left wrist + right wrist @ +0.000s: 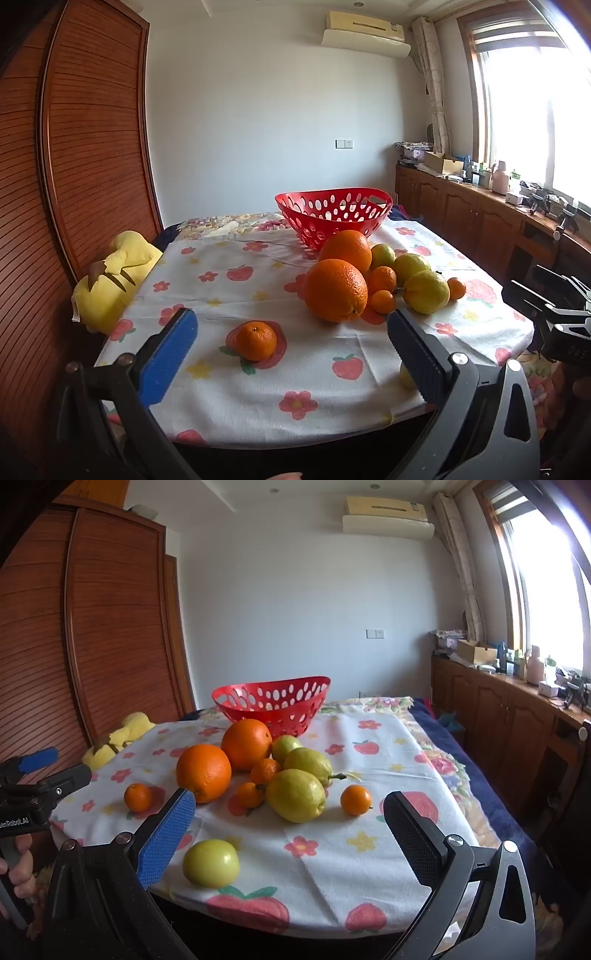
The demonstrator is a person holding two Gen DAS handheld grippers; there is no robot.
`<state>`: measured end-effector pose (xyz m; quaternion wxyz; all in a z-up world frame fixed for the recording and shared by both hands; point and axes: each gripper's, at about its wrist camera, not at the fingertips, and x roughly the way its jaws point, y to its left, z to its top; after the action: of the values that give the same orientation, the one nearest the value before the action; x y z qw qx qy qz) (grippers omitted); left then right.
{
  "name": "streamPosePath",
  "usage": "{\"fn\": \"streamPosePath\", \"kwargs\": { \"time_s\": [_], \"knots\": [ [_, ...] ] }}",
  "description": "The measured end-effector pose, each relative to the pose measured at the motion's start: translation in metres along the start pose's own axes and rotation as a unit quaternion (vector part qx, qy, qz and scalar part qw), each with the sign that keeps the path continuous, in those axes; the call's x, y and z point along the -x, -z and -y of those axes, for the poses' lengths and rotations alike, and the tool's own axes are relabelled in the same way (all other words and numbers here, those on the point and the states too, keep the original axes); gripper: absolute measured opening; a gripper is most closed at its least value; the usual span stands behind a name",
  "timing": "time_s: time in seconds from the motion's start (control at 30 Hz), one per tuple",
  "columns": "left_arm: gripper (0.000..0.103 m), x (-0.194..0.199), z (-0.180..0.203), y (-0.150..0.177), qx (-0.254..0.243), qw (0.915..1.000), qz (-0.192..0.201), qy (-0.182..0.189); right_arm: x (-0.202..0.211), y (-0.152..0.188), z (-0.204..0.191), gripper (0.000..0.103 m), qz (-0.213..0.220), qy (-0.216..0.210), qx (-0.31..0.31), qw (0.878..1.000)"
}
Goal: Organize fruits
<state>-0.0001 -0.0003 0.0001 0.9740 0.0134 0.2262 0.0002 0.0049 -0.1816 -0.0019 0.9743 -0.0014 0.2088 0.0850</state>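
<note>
Red perforated basket empty at the far end of a flower-and-strawberry tablecloth. Heaped just in front of it: two large oranges, yellow-green lemons and small mandarins, several touching. Set apart from the heap, one mandarin near the front left, another on the right, and a pale green fruit close to the near edge. Left gripper and right gripper both spread to full width, nothing between the jaws, poised above the near edge. Yellow plush toy beside the wooden wardrobe.
</note>
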Motion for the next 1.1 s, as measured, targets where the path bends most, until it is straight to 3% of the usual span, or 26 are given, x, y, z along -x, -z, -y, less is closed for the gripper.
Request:
{"fn": "streamPosePath", "kwargs": {
  "time_s": [1.1],
  "knots": [
    [0.103,0.01,0.003,-0.007,0.001,1.0,0.003,0.007,0.003,0.001,-0.003,0.103,0.002,0.002,0.002,1.0]
  ]
}}
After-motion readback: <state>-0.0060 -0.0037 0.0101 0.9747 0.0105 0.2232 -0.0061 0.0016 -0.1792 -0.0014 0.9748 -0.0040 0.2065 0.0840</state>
